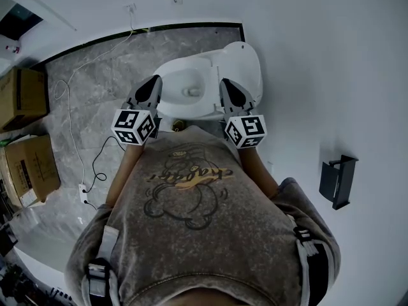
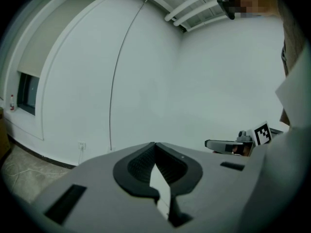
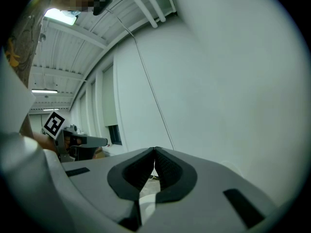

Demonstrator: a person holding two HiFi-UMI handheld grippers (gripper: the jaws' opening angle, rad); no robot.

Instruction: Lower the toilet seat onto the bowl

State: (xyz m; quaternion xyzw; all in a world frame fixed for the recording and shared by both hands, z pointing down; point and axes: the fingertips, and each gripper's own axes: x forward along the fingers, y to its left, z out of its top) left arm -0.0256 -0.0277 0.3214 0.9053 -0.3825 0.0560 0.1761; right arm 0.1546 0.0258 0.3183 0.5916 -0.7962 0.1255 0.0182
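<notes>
Now left hand-held gripper (image 2: pixel 155 144) closed, empty.

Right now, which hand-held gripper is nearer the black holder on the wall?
The right hand-held gripper, on the same side as the black holder; the left hand-held gripper is across the toilet bowl.

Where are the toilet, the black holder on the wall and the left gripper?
toilet (image 1: pixel 183 111), head view, on its front rim.
black holder (image 1: pixel 336 181), head view, middle of its front.
left gripper (image 1: pixel 155 79), head view, at its jaw tips.
</notes>
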